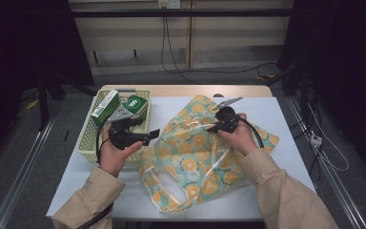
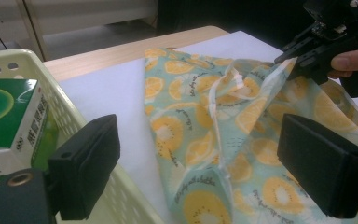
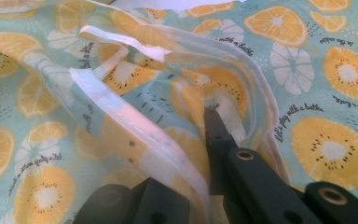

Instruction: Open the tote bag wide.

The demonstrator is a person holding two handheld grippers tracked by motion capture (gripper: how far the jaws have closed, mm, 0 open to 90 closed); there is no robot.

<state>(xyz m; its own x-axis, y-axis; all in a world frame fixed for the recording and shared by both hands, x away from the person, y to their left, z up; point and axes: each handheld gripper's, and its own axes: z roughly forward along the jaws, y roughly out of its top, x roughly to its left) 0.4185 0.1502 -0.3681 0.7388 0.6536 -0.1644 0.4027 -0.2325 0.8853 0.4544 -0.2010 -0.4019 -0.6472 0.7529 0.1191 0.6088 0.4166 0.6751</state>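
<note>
A teal cloth bag [image 1: 190,152] printed with orange and kiwi slices lies crumpled on the white table top [image 1: 286,119]. My right gripper [image 1: 211,128] is shut on the bag's white-trimmed rim [image 3: 121,121] at the upper right of the opening. In the right gripper view its jaws [image 3: 205,140] pinch the folded fabric. My left gripper [image 1: 145,128] hovers at the bag's left edge beside the basket, open. In the left gripper view its pads [image 2: 86,168] stand wide apart with the bag [image 2: 214,121] lying beyond them, untouched. The right gripper [image 2: 307,51] shows there at top right.
A pale yellow perforated basket [image 1: 88,138] stands at the table's left and holds a green box [image 1: 106,107] and a second green-and-white box [image 1: 136,102]. In the left gripper view the basket wall [image 2: 74,116] is close to the left jaw. Cables trail on the floor beyond.
</note>
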